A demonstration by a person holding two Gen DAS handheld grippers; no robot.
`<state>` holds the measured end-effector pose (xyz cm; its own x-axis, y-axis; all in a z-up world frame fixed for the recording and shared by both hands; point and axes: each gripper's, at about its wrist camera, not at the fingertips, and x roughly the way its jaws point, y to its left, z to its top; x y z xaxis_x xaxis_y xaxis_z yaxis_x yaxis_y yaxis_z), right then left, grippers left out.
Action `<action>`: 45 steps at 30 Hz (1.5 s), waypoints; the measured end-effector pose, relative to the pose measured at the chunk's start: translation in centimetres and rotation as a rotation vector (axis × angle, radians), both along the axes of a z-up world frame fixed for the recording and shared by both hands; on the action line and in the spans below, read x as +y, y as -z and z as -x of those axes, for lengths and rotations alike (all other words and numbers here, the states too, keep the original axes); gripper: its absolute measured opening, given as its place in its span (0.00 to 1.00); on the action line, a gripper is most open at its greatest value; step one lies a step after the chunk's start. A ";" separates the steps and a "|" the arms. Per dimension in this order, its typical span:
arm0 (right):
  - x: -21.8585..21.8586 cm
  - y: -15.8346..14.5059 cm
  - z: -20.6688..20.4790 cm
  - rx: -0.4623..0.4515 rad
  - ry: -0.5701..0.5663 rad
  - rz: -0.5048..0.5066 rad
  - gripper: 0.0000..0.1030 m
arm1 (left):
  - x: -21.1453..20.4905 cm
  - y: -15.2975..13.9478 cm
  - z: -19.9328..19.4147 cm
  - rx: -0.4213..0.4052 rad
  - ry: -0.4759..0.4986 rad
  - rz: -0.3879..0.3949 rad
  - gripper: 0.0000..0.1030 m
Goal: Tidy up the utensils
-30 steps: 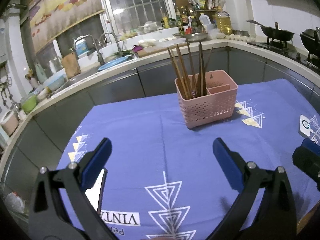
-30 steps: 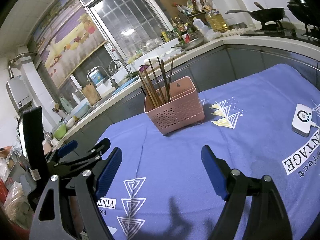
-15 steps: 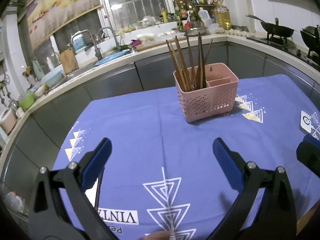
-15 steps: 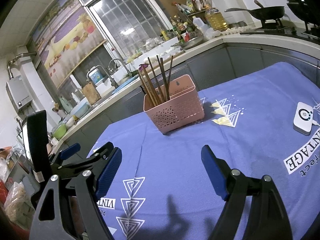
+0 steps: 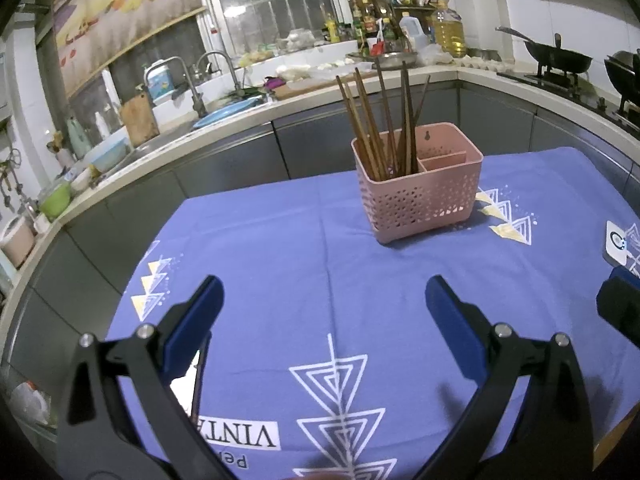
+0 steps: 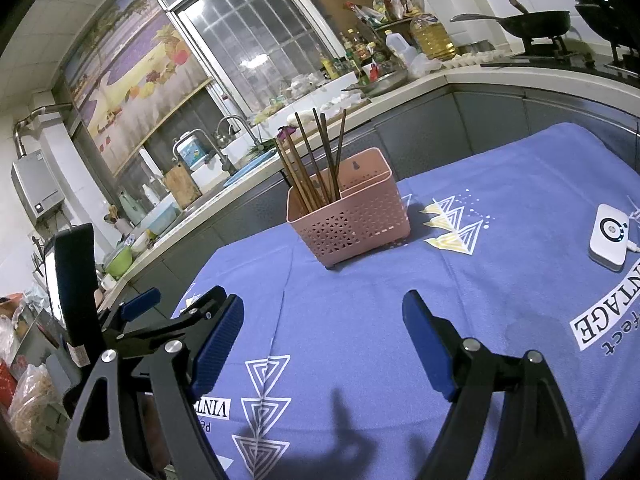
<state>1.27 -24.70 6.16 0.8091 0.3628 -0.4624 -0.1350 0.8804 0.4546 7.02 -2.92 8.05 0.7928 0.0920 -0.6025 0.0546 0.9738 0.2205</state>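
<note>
From the left wrist, the left hand-held gripper (image 5: 322,300) gapes empty; beyond it, brown chopsticks (image 5: 380,128) stand upright, tips fanning upward, in the pink caddy (image 5: 420,196). From the right wrist, the right hand-held gripper (image 6: 320,320) gapes empty before that caddy (image 6: 352,220).

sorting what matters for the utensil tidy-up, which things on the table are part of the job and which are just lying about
Part of the job:
- pink basket
- brown chopsticks, standing in its larger compartment
- left gripper and right gripper, both open and empty

Just lying about:
- white device on the blue tablecloth
- wok on the stove
- oil bottle
</note>
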 end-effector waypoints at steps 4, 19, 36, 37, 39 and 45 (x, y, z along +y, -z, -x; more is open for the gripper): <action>0.0 0.0 0.0 0.000 -0.001 -0.001 0.79 | -0.1 0.1 -0.1 0.011 -0.002 0.000 0.94; 0.0 -0.1 0.0 0.000 0.000 -0.001 0.79 | -0.1 0.7 -0.4 0.024 -0.004 0.007 0.94; 0.4 0.0 -0.1 -0.004 0.003 -0.005 0.79 | -0.1 1.2 -0.3 0.025 -0.003 0.004 0.94; 0.4 0.0 -0.1 -0.005 0.004 -0.006 0.79 | -0.1 1.2 -0.3 0.026 -0.003 0.005 0.94; 0.6 0.1 -0.1 -0.005 0.004 -0.006 0.79 | -0.1 1.2 -0.3 0.027 -0.002 0.006 0.94; 0.4 0.1 -0.1 -0.004 0.001 -0.006 0.79 | -0.2 1.3 -0.2 0.029 -0.001 0.001 0.94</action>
